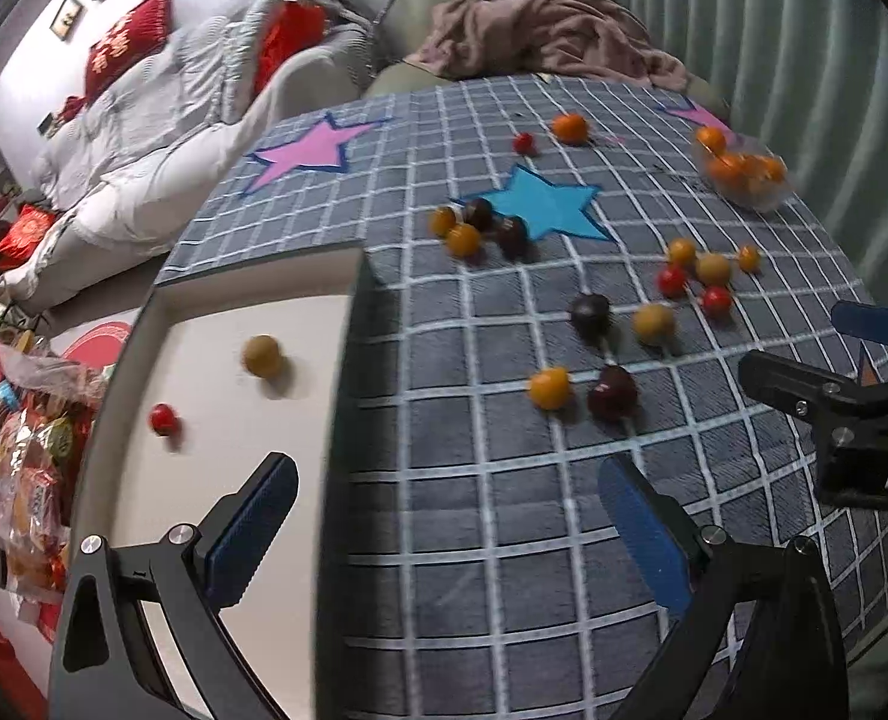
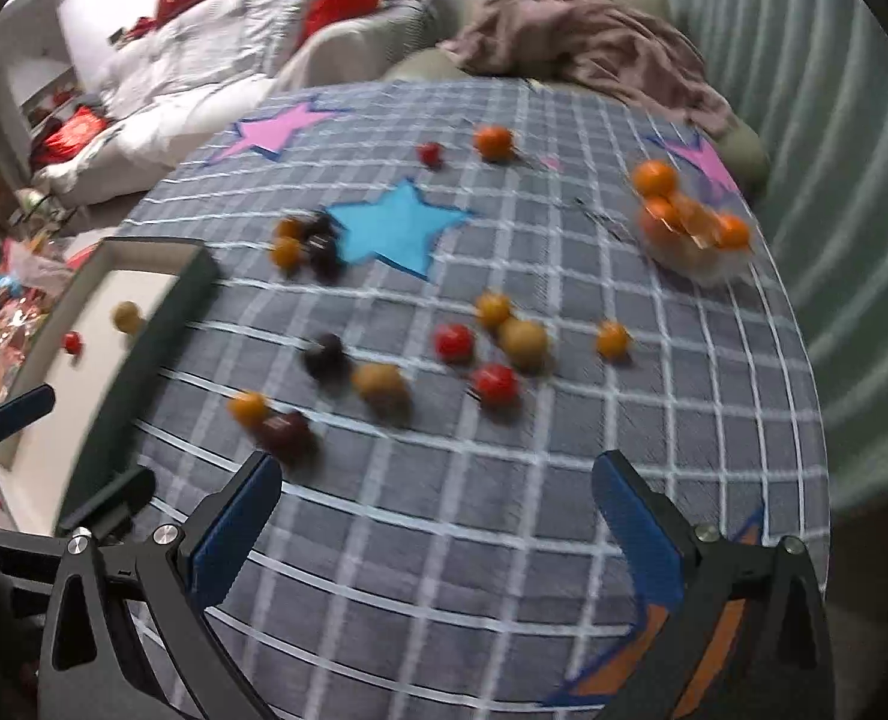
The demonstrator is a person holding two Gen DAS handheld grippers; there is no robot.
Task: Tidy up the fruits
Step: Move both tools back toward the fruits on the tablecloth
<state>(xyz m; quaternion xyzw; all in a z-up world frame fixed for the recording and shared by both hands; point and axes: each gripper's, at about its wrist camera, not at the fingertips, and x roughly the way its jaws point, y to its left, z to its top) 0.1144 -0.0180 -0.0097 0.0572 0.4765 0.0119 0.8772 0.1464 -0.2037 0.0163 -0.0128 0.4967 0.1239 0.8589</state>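
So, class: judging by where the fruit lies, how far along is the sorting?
Barely begun. Done: a tan fruit and a red fruit lie in the white tray. In hand: nothing; left gripper and right gripper are open. Left: many fruits scattered on the checked cloth.

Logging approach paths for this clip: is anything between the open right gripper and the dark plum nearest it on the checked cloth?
Nothing visible. The right gripper is open over bare checked blue-grey tablecloth, and the dark round plum lies just beyond its left fingertip, touching only a small orange fruit on its far side.
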